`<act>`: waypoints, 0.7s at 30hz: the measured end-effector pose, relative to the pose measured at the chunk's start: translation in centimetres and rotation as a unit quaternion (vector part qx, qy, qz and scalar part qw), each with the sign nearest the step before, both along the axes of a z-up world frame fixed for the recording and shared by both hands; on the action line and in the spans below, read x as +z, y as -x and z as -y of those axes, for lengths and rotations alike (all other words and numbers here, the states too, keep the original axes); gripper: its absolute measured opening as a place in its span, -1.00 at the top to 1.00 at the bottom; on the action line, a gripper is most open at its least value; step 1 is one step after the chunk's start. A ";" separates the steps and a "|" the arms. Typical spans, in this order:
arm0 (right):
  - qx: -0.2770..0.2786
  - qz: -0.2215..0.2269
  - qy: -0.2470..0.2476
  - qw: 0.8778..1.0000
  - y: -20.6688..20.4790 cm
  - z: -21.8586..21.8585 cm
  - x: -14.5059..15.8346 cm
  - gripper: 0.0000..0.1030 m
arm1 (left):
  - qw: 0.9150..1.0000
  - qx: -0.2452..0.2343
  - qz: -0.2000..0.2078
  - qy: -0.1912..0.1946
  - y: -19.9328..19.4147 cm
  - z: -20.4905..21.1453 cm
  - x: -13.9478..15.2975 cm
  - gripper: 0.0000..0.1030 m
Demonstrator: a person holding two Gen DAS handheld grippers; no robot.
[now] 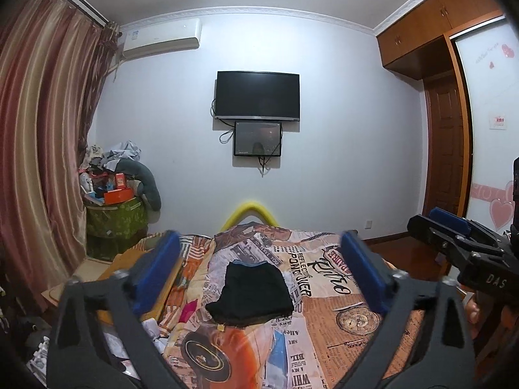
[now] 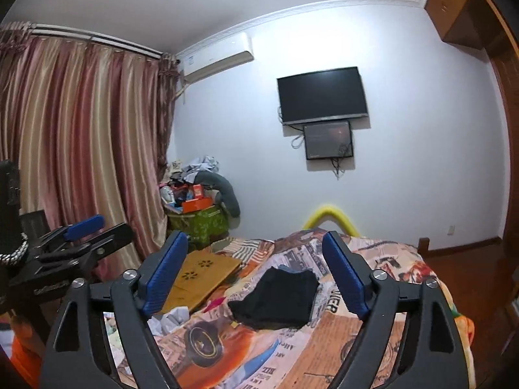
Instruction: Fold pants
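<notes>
Both grippers hang wide apart and hold nothing: the left gripper (image 1: 259, 275), then the right gripper (image 2: 256, 275). The black pants (image 1: 251, 293) lie as a compact folded packet on the printed bed cover (image 1: 340, 317), at 12 o'clock from each gripper. They look soft, light and limp; a hem corner seems the best hold. At 10 o'clock, a green basket (image 1: 113, 223) carries boxes and clothes.

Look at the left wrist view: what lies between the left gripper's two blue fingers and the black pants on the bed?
Only the printed bedspread. The left gripper is open above it, and the folded black pants lie untouched.
</notes>
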State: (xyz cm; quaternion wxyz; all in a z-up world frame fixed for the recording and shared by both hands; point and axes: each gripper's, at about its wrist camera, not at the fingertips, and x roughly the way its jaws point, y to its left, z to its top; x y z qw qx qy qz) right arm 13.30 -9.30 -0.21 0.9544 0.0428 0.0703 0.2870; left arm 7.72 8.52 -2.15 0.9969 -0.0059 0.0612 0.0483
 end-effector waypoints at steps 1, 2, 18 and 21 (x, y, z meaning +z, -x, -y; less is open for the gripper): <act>-0.004 -0.001 0.001 1.000 0.3 0.2 -0.3 -0.73 | 1.000 0.002 0.001 0.000 0.1 0.2 -0.1 -0.99; -0.011 -0.001 0.002 1.000 0.1 0.1 -0.2 -0.87 | 1.000 0.003 0.001 -0.001 0.1 0.2 -0.2 -0.99; -0.024 -0.001 0.020 1.000 1.2 0.7 -1.5 -0.99 | 1.000 0.000 -0.015 -0.005 -1.0 0.8 -1.3 -0.99; -0.024 -0.001 0.020 1.000 1.2 0.7 -1.5 -0.99 | 1.000 -0.002 -0.020 -0.001 -1.3 0.6 -1.4 -0.99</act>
